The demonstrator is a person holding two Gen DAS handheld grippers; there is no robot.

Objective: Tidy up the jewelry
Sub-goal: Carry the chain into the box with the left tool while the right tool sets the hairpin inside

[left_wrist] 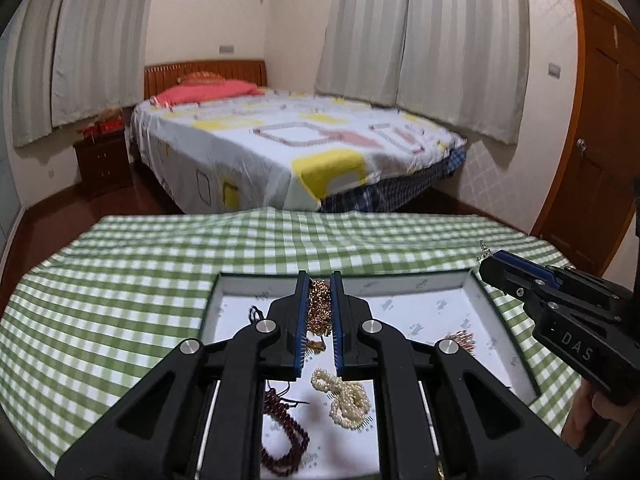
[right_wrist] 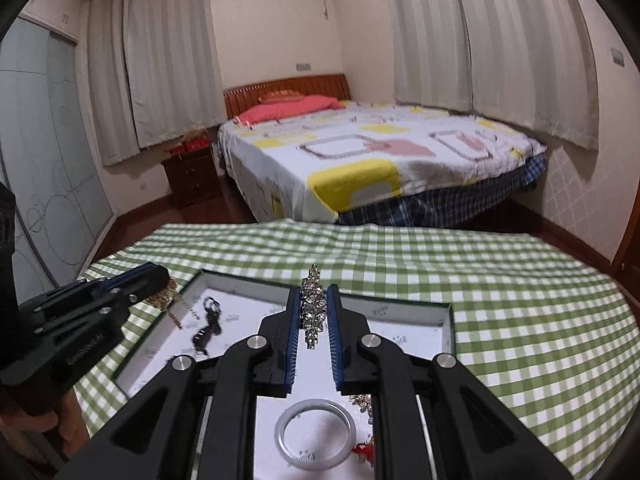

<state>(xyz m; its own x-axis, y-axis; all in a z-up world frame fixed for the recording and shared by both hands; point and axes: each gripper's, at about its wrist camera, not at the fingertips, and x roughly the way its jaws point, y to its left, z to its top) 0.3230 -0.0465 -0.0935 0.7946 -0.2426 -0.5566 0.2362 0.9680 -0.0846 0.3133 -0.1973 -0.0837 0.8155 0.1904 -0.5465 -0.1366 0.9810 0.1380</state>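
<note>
A shallow white tray with a dark rim lies on the green checked tablecloth. My left gripper is shut on a gold bead chain and holds it above the tray. Below it lie a pearl strand and a dark red bead bracelet. My right gripper is shut on a sparkling rhinestone piece above the same tray. A pale bangle lies under it. The right gripper also shows in the left wrist view.
A small black item lies in the tray's left part. The left gripper shows at the left of the right wrist view. The table's far edge faces a bed. A wooden door stands at right.
</note>
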